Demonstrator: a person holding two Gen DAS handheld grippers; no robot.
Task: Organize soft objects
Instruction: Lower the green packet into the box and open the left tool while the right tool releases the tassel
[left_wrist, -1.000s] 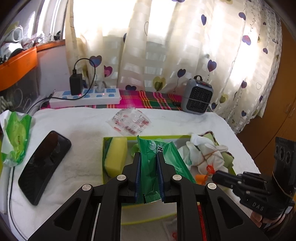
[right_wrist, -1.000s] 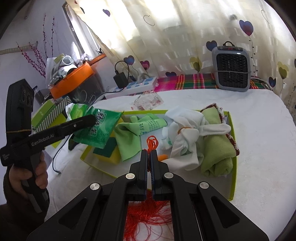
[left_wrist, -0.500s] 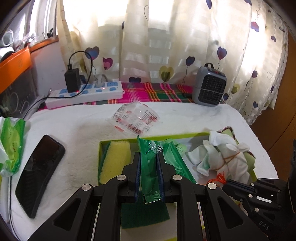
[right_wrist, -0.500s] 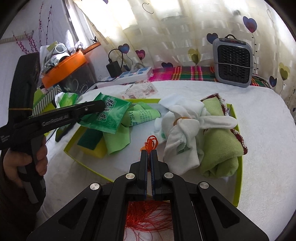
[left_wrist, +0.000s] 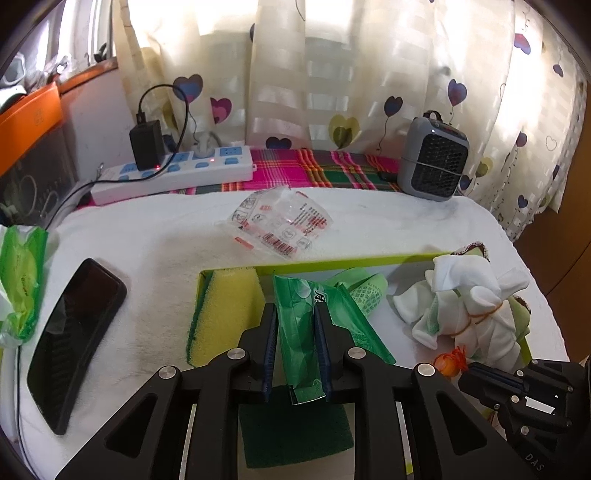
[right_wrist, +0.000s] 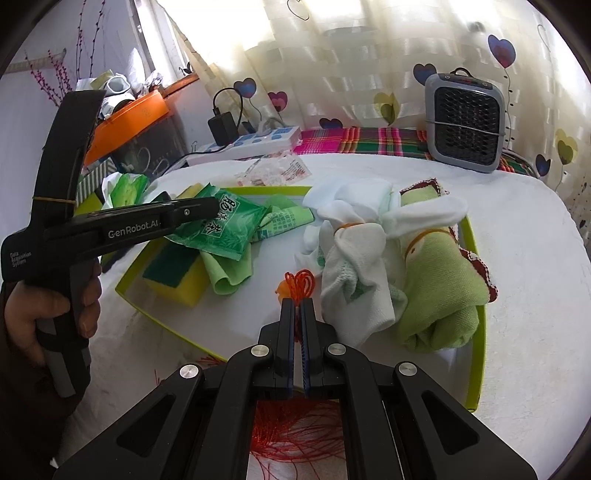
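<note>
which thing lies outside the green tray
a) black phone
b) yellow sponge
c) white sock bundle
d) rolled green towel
a: the black phone lies on the white cloth, left of the green tray, which holds the other three.

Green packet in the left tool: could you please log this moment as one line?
left tool: opening, green packet between pads, over tray | right tool: shut on red tassel
</note>
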